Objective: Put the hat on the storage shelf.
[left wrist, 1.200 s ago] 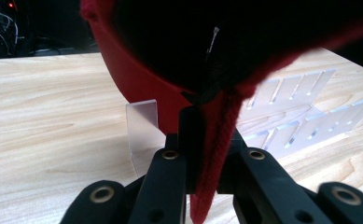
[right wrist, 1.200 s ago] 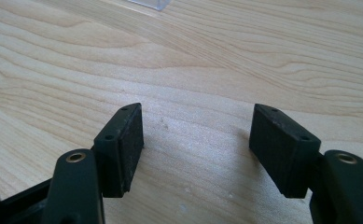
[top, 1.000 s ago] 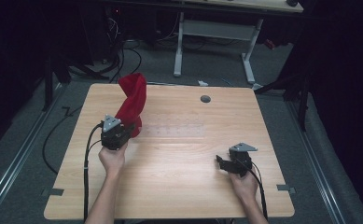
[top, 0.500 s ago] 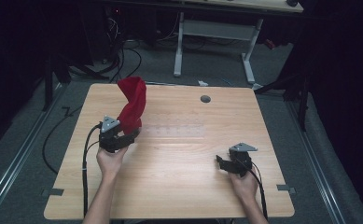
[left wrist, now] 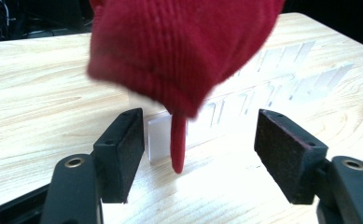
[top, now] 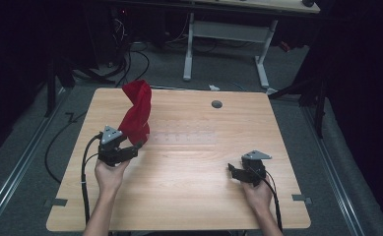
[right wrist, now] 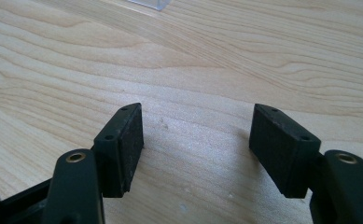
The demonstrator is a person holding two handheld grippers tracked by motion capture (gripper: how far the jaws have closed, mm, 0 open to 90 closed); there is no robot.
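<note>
On the pale wooden tabletop [top: 179,196], a red ribbed cloth [top: 137,115] stands draped over the left end of a clear plastic slotted rack [top: 179,137], which runs left to right across the middle. The left tongs [top: 135,147] sit just before the cloth, their jaws apart with a hanging strip between them, untouched. The right tongs [top: 234,172] lie well apart, at the near right. A small round grommet [top: 216,104] sits behind the rack.
</note>
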